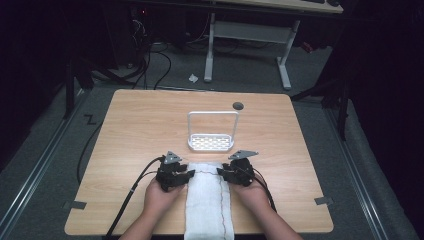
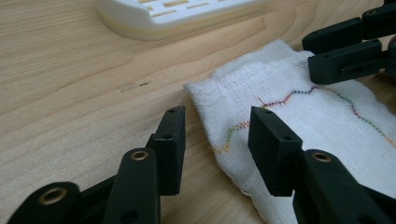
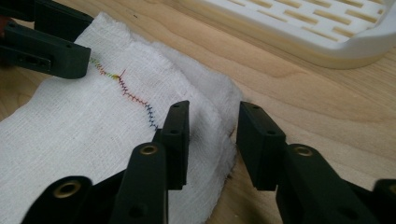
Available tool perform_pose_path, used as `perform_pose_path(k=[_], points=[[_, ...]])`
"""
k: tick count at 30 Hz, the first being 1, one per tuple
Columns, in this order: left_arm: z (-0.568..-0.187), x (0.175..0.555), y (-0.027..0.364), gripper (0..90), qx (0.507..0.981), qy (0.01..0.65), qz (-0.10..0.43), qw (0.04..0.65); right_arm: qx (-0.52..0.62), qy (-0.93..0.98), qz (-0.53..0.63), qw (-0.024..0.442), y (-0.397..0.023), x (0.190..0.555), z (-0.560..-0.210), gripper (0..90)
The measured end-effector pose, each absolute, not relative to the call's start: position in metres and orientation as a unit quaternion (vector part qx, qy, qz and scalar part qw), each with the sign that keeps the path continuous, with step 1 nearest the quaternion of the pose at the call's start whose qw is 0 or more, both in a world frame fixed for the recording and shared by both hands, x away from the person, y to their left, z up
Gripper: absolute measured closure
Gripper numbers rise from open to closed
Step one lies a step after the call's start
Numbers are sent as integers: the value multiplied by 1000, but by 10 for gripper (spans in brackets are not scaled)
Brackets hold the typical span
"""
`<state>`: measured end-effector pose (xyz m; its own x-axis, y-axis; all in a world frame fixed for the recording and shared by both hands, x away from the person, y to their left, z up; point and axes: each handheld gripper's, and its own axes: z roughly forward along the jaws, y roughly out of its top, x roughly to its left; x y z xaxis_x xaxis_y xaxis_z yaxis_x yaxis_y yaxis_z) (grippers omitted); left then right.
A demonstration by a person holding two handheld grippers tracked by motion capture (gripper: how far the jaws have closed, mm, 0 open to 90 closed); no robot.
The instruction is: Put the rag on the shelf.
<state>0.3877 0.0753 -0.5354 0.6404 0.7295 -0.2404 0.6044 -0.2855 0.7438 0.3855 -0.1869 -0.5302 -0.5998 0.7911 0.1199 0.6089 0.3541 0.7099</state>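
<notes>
Nearest the lens, the folded white cloth (image 1: 208, 200) runs lengthwise from the person's edge of the wooden table (image 1: 130, 130) up toward its middle, its multicoloured zigzag stitching (image 2: 285, 99) wandering across the top layer. Both far corners sit square to the hands, and that looks deliberate: a strip laid this way offers one corner to each tool, so I'd judge a two-handed lift or fold is being set up. On the left, the left gripper (image 2: 217, 135) is spread wide, one jaw over bare wood and the other over the fabric, with the corner's edge lying in the gap between them; nothing is pinched yet. On the right, the right gripper (image 3: 212, 140) is likewise parted, straddling the layered edge of its corner, with nothing held; whether a jaw brushes the cloth is hard to tell. Just beyond the cloth's far end stands the white slotted rack (image 1: 211, 142) with its tall wire handle, and a small dark grommet (image 1: 238, 105) sits near the table's far edge.
</notes>
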Motion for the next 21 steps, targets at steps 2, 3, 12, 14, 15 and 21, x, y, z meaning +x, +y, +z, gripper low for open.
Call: perform_pose_path(k=[2,3,12,14,15,21], points=[[-535,388,75,633,797,421,60,430,425,814,374,126,-186,383,-531,729],[-536,388,75,645,797,420,58,430,425,814,376,125,-185,381,-532,762],[-538,390,77,781,792,425,48,435,415,816,385,117,-186,381,-533,825],[-538,388,75,832,794,420,55,437,415,816,385,119,-186,380,-533,828],[-538,387,75,845,793,419,58,437,417,814,386,117,-186,380,-533,830],[-536,385,75,859,788,419,59,448,421,812,389,111,-188,378,-532,837]])
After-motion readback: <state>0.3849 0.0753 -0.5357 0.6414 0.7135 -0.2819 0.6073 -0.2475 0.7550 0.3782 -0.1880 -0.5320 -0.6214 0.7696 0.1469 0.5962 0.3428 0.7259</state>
